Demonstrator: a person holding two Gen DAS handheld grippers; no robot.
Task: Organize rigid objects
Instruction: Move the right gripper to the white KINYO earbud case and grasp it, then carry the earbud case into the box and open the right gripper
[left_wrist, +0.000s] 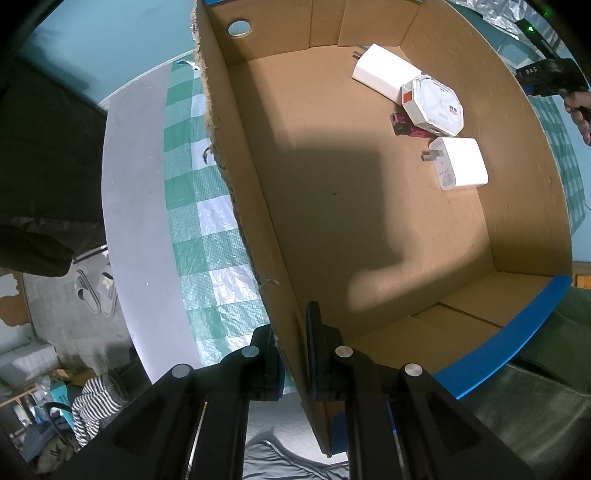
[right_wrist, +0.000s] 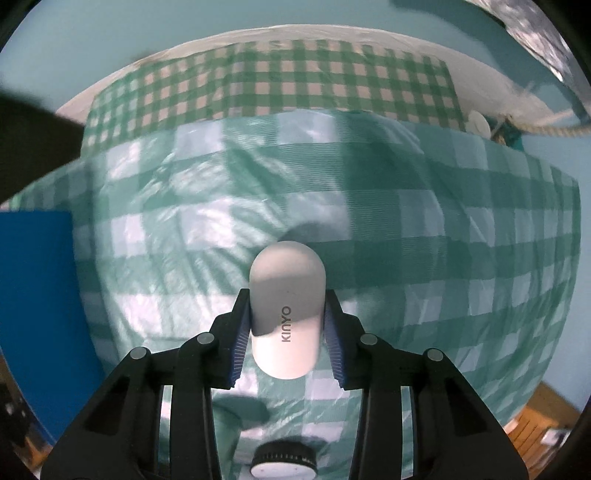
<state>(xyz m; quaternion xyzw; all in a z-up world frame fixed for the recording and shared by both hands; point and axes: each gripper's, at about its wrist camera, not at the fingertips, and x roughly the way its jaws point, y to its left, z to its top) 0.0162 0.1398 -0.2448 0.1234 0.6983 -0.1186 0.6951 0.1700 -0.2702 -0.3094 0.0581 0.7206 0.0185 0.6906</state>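
White plastic KINYO capsule (right_wrist: 287, 314), pinched between the right gripper (right_wrist: 288, 325) pads above the green checked cloth (right_wrist: 443, 258) at the frame's six o'clock: liable to squirt free from its rounded, smooth sides, or to clip the rim on the way over. Cardboard box (left_wrist: 369, 240) wall clamped in the shut left gripper (left_wrist: 295, 354), likely to tip or tear if tugged. Counted inside, clustered toward one o'clock: two white chargers (left_wrist: 460, 162), one octagonal white box (left_wrist: 432, 105), one magenta lighter (left_wrist: 406, 125).
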